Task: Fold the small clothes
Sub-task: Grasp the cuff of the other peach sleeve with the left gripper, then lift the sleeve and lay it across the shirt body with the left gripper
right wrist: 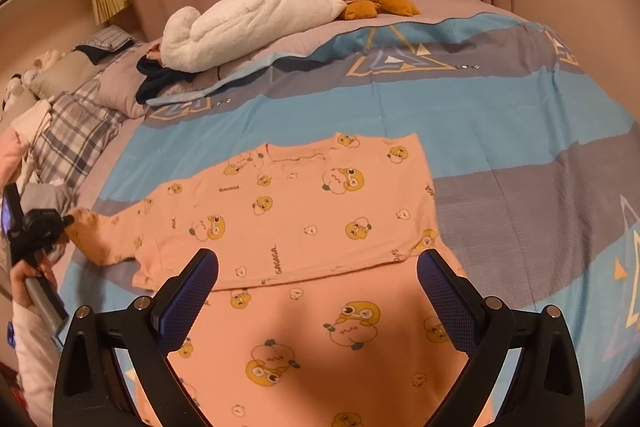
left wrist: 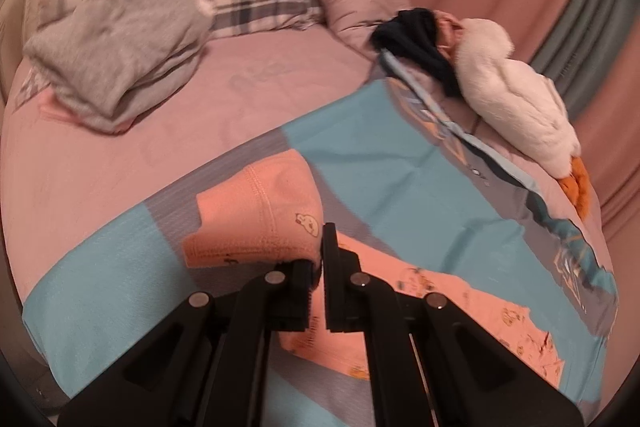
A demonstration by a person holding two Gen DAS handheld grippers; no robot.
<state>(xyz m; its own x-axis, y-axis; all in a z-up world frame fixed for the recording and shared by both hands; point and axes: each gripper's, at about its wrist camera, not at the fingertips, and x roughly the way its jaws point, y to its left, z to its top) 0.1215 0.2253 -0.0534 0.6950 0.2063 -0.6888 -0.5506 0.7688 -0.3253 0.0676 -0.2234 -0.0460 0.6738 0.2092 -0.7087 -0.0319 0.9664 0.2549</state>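
Here the left gripper (left wrist: 318, 267) pinches the pink shirt's sleeve (left wrist: 256, 215)

1. The pink top (right wrist: 304, 211) lies flat and face up on the striped bed cover (right wrist: 500, 115), printed with yellow cartoon ducks and the word "GAGAGA".
2. Its neckline points toward twelve o'clock from my right side; the body spreads toward six o'clock under me.
3. One sleeve (right wrist: 100, 231) stretches to nine o'clock, its cuff raised off the cover.
4. From my left side that sleeve end (left wrist: 260, 219) curls up, inside-out seam showing, at twelve o'clock.
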